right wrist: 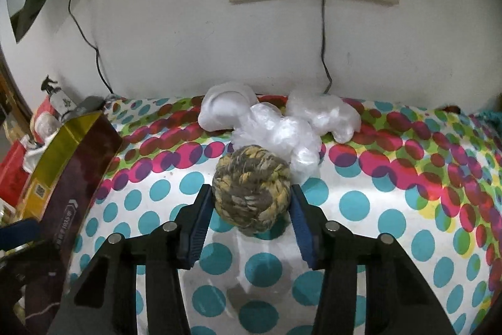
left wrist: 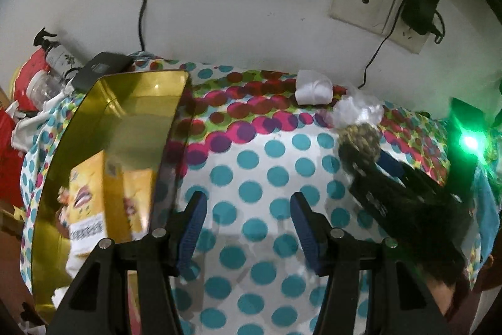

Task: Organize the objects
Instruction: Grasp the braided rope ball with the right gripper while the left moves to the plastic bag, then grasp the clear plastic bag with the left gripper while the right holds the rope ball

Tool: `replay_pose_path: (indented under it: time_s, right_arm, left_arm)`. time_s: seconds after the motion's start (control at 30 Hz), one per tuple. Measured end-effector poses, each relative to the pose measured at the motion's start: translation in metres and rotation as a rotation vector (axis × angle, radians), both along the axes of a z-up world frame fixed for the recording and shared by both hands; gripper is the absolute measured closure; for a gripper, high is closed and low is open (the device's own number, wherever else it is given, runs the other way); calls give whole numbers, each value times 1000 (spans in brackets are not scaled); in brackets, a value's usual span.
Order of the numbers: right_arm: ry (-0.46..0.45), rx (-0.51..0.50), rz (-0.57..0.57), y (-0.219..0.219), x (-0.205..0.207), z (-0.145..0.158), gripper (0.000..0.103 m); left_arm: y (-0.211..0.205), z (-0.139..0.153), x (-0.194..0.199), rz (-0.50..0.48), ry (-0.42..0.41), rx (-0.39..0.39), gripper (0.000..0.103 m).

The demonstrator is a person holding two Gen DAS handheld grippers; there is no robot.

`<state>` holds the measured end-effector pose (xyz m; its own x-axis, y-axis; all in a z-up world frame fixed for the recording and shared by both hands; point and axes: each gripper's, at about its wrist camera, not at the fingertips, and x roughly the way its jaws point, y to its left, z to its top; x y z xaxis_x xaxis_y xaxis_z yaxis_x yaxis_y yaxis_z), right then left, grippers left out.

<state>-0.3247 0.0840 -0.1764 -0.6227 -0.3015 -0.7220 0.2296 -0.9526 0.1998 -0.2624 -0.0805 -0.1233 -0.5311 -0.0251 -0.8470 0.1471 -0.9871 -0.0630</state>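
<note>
Left wrist view: the left gripper (left wrist: 248, 228) hangs over the dotted cloth (left wrist: 266, 171) with its jaws parted about halfway and only bare cloth between them; it holds nothing. Taking the rope ball (left wrist: 360, 137) as landmark: the gold box (left wrist: 103, 153) stands well to its left, open side toward the camera, with a printed yellow packet (left wrist: 88, 203) visible inside. Just behind the ball lies crumpled clear plastic (left wrist: 357, 109), and behind and left of that a white foam piece (left wrist: 313, 91) at the cloth's far edge. The right gripper (left wrist: 364, 153) reaches in from the ball's right, dark and blurred, its tips at the ball.

Right wrist view: the right gripper (right wrist: 249, 203) is narrowed about the rope ball (right wrist: 251, 187), which sits on the cloth between the two blue pads (right wrist: 200, 222). Both pads lie against the ball's sides, so the ball is gripped. The plastic (right wrist: 282, 131) touches the ball from behind; the foam piece (right wrist: 224, 109) lies behind and left of it. The box (right wrist: 72, 146) stands far left of the ball
</note>
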Motion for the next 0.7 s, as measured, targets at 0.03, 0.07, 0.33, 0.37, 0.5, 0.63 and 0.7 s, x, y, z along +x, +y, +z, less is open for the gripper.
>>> replay_pose_path:
  time_s: [0.03, 0.07, 0.33, 0.37, 0.5, 0.63, 0.7]
  right_arm:
    - [-8, -6, 2, 3, 0, 1, 58]
    - [-12, -7, 5, 6, 1, 2, 58]
    - [47, -34, -115, 67, 8, 26, 58]
    - [58, -29, -140, 75, 7, 27, 58]
    - [46, -68, -244, 109, -2, 25, 58]
    - [47, -103, -278, 123, -5, 24, 58]
    - [49, -114, -281, 124, -6, 23, 58]
  left_arm:
    - [3, -2, -5, -3, 2, 3, 46]
    - [6, -4, -10, -5, -3, 1, 46]
    - [38, -23, -39, -43, -46, 50, 46]
    - [43, -23, -43, -59, -46, 58, 46]
    - [63, -21, -61, -104, -24, 54, 46]
    - [78, -25, -83, -106, -39, 24, 43]
    - [85, -24, -90, -121, -33, 33, 43]
